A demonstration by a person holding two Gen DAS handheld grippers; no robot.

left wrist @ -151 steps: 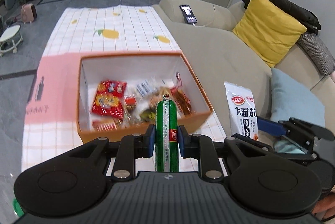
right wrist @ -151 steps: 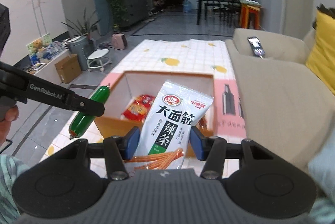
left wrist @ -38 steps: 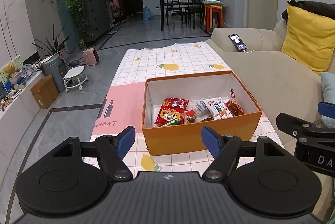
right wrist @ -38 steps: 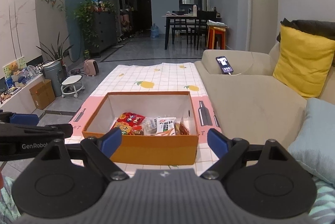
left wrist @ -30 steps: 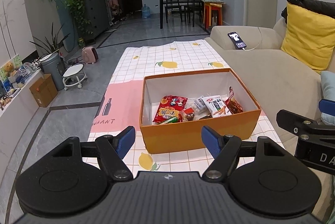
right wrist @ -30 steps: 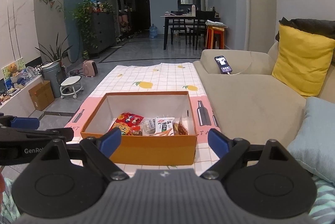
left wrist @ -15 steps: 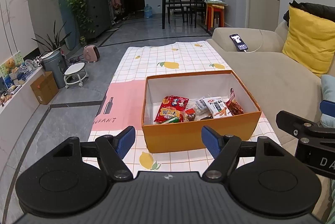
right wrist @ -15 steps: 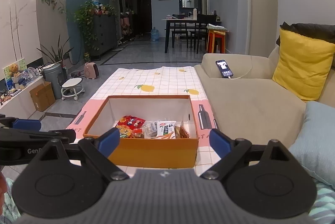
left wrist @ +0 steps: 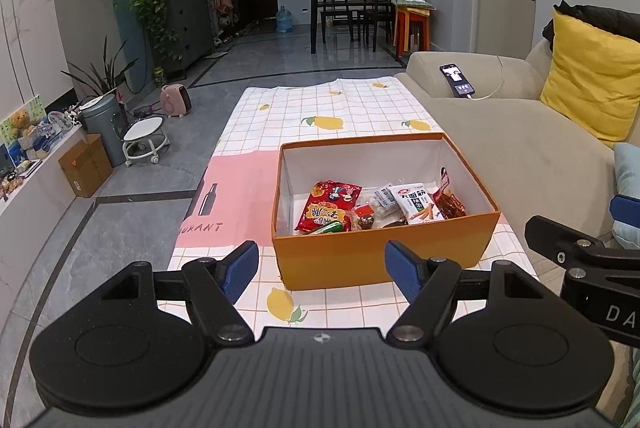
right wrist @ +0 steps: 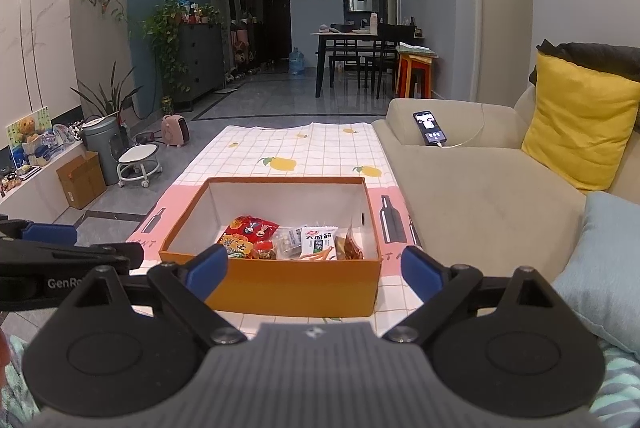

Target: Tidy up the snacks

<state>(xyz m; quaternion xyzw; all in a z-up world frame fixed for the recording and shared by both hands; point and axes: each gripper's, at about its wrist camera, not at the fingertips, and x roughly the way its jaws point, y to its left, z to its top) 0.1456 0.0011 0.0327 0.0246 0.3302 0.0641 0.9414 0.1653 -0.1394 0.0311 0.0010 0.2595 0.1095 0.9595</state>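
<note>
Left gripper (left wrist: pixel 322 270), blue-padded jaws spread wide and empty, hovers short of the orange cardboard box (left wrist: pixel 384 260) holding assorted snack packets (left wrist: pixel 382 205) on a lemon-print tablecloth (left wrist: pixel 332 115). Right gripper (right wrist: pixel 314 270), equally wide and empty, faces that box (right wrist: pixel 296 286) beside a beige sofa (right wrist: pixel 488 195).

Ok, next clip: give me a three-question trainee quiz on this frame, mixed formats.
1. True or false: the left gripper holds a snack.
2. Multiple choice: the white snack packet lies A) on the sofa, B) inside the orange box, C) on the tablecloth.
3. Fill in: on the sofa arm lies a charging ____.

Key
1. False: both it and the right gripper are open and empty.
2. B, beside the red snack bag.
3. phone
</note>
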